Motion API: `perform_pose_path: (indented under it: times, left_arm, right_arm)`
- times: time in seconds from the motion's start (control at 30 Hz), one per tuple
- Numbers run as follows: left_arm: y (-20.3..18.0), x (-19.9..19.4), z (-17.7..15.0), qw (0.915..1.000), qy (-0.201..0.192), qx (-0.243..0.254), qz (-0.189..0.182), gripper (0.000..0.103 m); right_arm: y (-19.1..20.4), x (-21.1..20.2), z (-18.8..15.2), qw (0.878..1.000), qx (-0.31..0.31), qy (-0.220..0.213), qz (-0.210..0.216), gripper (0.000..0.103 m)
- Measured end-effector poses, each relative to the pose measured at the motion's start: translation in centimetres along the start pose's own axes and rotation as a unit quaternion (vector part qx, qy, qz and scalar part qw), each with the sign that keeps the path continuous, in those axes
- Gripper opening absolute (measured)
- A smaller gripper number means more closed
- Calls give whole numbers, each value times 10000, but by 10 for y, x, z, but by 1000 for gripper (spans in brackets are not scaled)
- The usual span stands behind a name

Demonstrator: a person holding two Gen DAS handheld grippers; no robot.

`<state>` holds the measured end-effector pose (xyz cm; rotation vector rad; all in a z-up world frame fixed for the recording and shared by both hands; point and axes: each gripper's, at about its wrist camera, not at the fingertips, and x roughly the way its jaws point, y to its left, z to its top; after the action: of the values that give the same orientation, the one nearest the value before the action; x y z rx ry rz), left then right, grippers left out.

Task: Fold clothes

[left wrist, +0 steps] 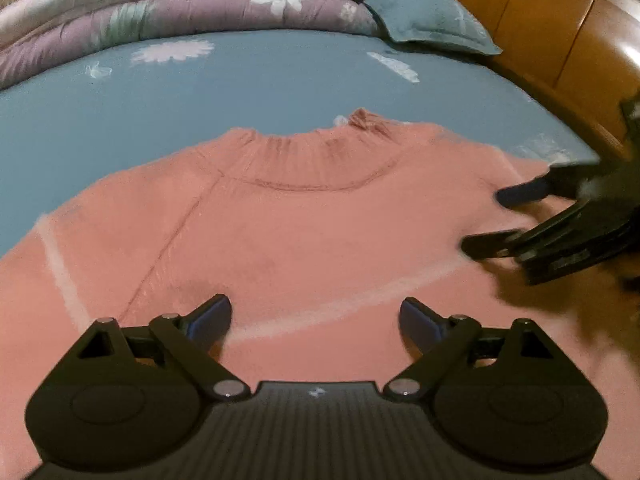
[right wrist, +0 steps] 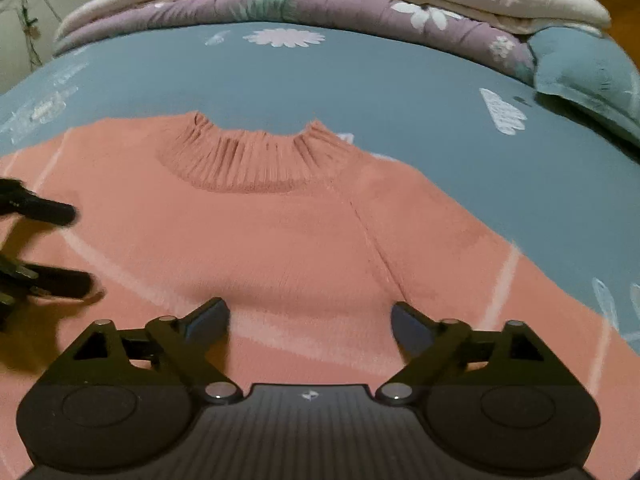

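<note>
- Two hand-held grippers hang over one pink sweater, both tilted downward toward it.
- Left gripper: its jaws stand wide apart, released, with nothing between the dark pads; only the knit shows below the gap.
- Right gripper: likewise spread wide and empty, above the sweater's chest.
- Each gripper shows in the other's view, at the frame edge, fingers parted over the fabric; whether those tips touch the knit I cannot tell.
- The sweater lies flat and face up on a blue floral bedsheet, ribbed collar pointing away from the grippers, sleeves spread out to either side.
- Pale thin stripes cross the knit near the sleeves and across the chest.
- Beyond the collar, folded quilts in purple and cream are stacked along the far edge of the bed.
- A blue pillow sits beside the quilts, next to a wooden headboard.
</note>
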<state>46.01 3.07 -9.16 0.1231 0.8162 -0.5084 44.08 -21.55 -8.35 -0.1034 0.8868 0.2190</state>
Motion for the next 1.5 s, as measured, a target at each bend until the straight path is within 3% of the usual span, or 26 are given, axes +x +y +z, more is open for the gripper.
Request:
perform_pose_path:
  times: [0.1, 0.23, 0.33, 0.5, 0.57, 0.63, 0.7, 0.83, 1.07, 1.17, 1.27, 1.37, 1.5]
  left_arm:
    - [2, 11, 11, 9998, -34, -89, 153, 99]
    - [-3, -2, 22, 9989, 78, -426, 194, 97]
    - [-21, -16, 23, 9994, 10, -313, -131, 98]
    - [-60, -17, 23, 9986, -186, 9, -490, 98]
    - [-66, -5, 28, 9990, -232, 128, -365, 98]
    - [-63, 15, 35, 9996, -48, 25, -288, 98]
    - [-57, 35, 43, 9998, 83, -84, -152, 98]
    - [-54, 58, 58, 9996, 99, 164, 187, 100]
    - [-51, 73, 89, 9975, 424, -161, 543, 100]
    - [-65, 52, 88, 9986, 353, -187, 360, 99]
    - [-89, 21, 78, 9991, 351, -59, -209, 99]
    - [-106, -5, 61, 9950, 544, -239, -802, 99]
    - [-118, -36, 40, 9877, 392, -564, -1405, 100]
  right_arm:
    - [6, 13, 9, 9991, -394, -143, -113, 103]
    - [-11, 9, 15, 9999, -42, -140, 39, 103]
    - [-15, -33, -9, 9994, 310, -86, 156, 103]
    - [12, -87, -79, 9984, 509, -198, 156, 103]
    - [26, -95, -103, 9983, 502, -67, 295, 103]
    - [41, -98, -119, 9994, 271, -130, 144, 103]
    - [45, -99, -122, 9996, 204, -196, 90, 103]
    - [38, -103, -123, 9983, 447, -265, 249, 103]
    - [45, -104, -132, 9988, 308, -348, 143, 103]
    - [44, -109, -133, 9987, 341, -322, 177, 103]
    - [41, -116, -133, 9978, 449, -347, 337, 103]
    - [48, -120, -136, 9985, 286, -346, 323, 103]
    - [50, -118, -139, 9986, 183, -328, 380, 103]
